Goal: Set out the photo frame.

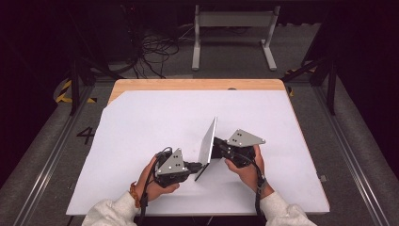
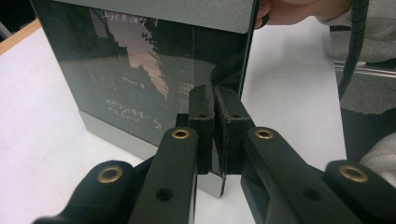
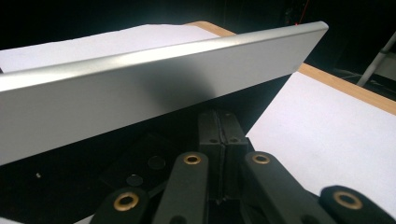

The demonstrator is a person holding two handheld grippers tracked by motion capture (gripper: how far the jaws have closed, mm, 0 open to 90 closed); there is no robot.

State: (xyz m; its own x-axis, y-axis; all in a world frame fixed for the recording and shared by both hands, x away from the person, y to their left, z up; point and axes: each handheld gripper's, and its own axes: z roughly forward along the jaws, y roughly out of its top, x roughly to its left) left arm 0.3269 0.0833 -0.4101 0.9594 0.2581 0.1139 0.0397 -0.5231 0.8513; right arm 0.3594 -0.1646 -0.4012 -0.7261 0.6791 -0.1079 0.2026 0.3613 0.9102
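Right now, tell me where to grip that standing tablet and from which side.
Probably grip the tablet by its thin side edge, low down, coming edge-on from the person's side, as the left gripper does: it stands nearly upright, so only edges fit between jaws.

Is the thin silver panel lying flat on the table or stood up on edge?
On edge. The silver panel stands steeply, leaning slightly, on the white table cover, left gripper clamped on its side edge.
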